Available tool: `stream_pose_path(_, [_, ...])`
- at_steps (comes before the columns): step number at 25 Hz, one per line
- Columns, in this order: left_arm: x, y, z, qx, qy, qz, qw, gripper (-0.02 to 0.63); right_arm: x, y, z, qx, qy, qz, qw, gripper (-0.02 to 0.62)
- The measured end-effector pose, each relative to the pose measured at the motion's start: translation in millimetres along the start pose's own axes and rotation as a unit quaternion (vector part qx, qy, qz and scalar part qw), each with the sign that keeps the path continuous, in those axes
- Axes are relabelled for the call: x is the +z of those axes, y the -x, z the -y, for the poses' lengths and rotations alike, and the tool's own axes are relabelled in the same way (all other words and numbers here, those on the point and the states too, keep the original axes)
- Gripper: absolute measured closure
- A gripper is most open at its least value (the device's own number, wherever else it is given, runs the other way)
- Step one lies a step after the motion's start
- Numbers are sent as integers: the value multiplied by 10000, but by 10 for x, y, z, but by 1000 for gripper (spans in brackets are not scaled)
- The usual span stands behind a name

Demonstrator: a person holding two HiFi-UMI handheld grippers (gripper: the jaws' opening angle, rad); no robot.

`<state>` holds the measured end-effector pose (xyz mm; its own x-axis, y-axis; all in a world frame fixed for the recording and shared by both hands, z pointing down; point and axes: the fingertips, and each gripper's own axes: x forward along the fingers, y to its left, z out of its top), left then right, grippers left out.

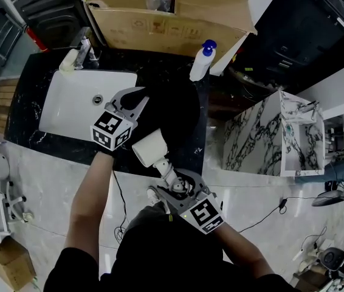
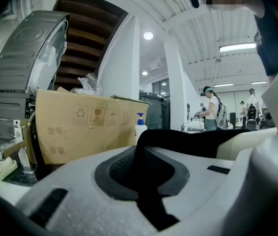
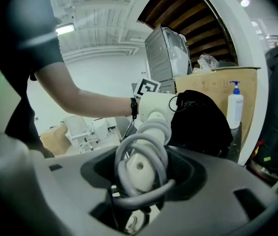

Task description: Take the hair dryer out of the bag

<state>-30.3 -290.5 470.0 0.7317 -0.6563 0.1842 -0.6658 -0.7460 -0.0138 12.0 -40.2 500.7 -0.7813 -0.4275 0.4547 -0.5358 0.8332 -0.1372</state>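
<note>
Fingers of the left gripper (image 1: 132,98) are clenched on a fold of the black bag (image 1: 173,109), the dark fabric running between them and away to the right in the left gripper view. This gripper sits over the black stone bench (image 1: 29,117), just right of the white sink (image 1: 68,105), at whose far edge stands a metal faucet (image 1: 86,51). Behind the bench is an open cardboard box (image 1: 160,24). The bag lies on the bench to the right of the sink, dark against the dark stone, so its outline is hard to trace in the head view. The white hair dryer (image 1: 150,147) shows outside the bag, its head at the bench's front edge, just beside the bag's near side, with its handle pointing back toward the person. Fingers of the right gripper (image 1: 180,191) stand apart around that handle and grasp it, together with the grey cord (image 3: 129,154) coiled round it. Beyond the bag, a white pump bottle with a blue top (image 1: 202,61) stands near the bench's far right corner. Farther right, apart from the bench, a marble-patterned cabinet (image 1: 281,135) stands on the pale floor (image 1: 245,190).
</note>
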Motion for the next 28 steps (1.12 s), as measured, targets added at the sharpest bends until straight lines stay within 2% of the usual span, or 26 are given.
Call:
stream_pose_path(3, [30, -40, 5, -93, -82, -66, 9999, 558, -12, -17, -38, 100, 69, 40, 9999, 341])
stream_pose_path(7, [41, -61, -8, -163, 115, -90, 9998, 558, 47, -58, -112, 278, 137, 38, 9995, 341])
stream_pose_path(11, [69, -106, 25, -607, 263, -230, 9975, 560, 19, -91, -248, 537, 407, 19, 9977, 341])
stream_pose_path(13, [56, -123, 9, -680, 167, -373, 9968, 560, 27, -99, -307, 622, 419, 33, 9972, 341])
stream_pose_path(17, [-113, -82, 2, -371, -268, -540, 9975, 560, 128, -64, -340, 675, 236, 195, 9972, 339])
stream_pose_path(20, [-298, 20, 113, -205, -392, -631, 9970, 560, 285, 22, -273, 604, -3, 405, 9974, 339])
stream_pose_path(24, [-457, 258, 340, -110, -247, -655, 9975, 560, 468, 191, -93, 341, -443, 716, 9959, 339])
stream_pose_path(28, [-552, 504, 533, -1, -34, -692, 9976, 560, 482, 372, 116, -42, -759, 778, 9941, 339])
